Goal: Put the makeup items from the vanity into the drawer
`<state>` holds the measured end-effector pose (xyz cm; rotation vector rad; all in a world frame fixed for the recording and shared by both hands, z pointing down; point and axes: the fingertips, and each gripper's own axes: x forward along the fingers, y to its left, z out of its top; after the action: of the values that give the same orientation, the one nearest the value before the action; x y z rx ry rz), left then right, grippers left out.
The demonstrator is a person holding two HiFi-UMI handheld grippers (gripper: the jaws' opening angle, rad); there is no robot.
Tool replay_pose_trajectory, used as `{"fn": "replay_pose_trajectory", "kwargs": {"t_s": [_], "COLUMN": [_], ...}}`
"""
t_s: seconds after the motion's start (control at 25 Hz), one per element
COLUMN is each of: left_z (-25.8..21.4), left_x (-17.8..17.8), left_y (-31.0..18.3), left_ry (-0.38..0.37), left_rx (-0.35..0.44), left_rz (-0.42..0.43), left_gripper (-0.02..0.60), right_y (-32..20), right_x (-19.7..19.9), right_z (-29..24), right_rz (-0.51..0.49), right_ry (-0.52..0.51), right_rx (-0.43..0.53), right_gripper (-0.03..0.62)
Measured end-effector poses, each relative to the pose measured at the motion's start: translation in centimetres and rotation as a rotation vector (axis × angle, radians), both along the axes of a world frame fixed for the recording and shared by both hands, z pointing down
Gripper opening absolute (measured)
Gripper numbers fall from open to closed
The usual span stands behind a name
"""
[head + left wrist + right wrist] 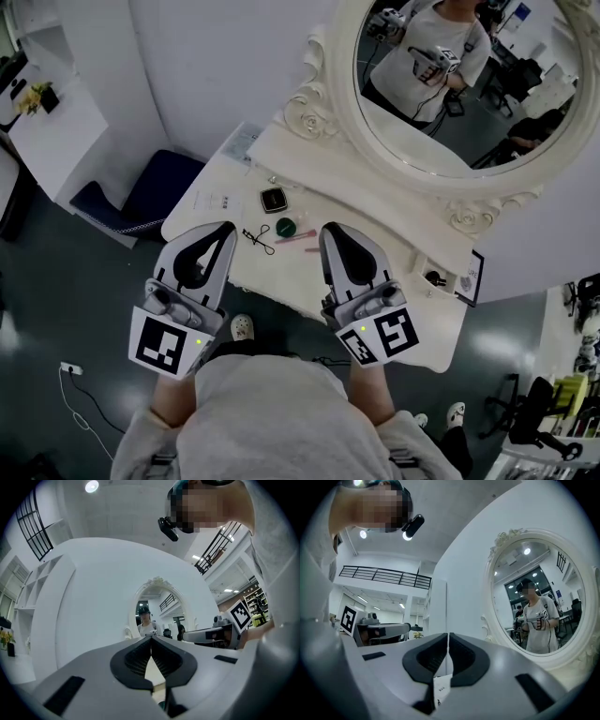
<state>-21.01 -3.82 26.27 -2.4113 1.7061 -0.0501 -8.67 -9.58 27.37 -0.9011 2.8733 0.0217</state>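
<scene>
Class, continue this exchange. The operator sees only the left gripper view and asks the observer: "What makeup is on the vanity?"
Observer: The head view shows a square black compact.
Operator: Anything nearer me?
Observer: A green pot, closer to you than the compact.
Operator: Anything held on the right?
Observer: No. In its own view, the right gripper has its fingers shut with nothing between them.
</scene>
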Motion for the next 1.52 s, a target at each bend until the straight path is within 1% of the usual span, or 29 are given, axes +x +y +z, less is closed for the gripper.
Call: {"fn": "replay_pose_trajectory", "kwargs": {"t_s": [0.2, 0.48, 0.68, 0.92, 1.16, 1.52], "left_z": [0.4, 1.1, 2.1, 3.4, 4.5, 6.2], "left_x": [-1.0, -2.0, -2.6, -3.3, -3.6, -3.5], "left_y": [-1.4, -2.8, -3.7, -4.7, -5.9, -7.7], "left_ry": [-0.015, -0.002, -0.001, 0.0, 0.018, 0.029], "left_rx": [-0.009, -0.018, -0.029, -0.056, -0.07, -0.114], "left_rz": [0.047, 0.114, 0.153, 0.192, 0.229, 0.276], "left_gripper": [0.015, 0.015, 0.015, 0.015, 0.015, 0.015], "right_y": [-1.2, -2.7, -3.5, -4.1, -4.9, -5.9], "right_x": [-1.1, -1.9, -2.4, -3.0, -3.6, -4.1], "right_z": [0.8, 3.3, 6.0, 9.9, 13.4, 19.2], "right_rz": [0.043, 0.101, 0.136, 0.172, 0.183, 0.182], "right_ry": [0.015, 0.053, 0.109, 0.173, 0.235, 0.325], "right_rx": [-0.032, -0.115, -0.173, -0.275, -0.361, -0.502], "right_gripper": [0.025, 0.025, 0.025, 0.026, 0.026, 0.026]}}
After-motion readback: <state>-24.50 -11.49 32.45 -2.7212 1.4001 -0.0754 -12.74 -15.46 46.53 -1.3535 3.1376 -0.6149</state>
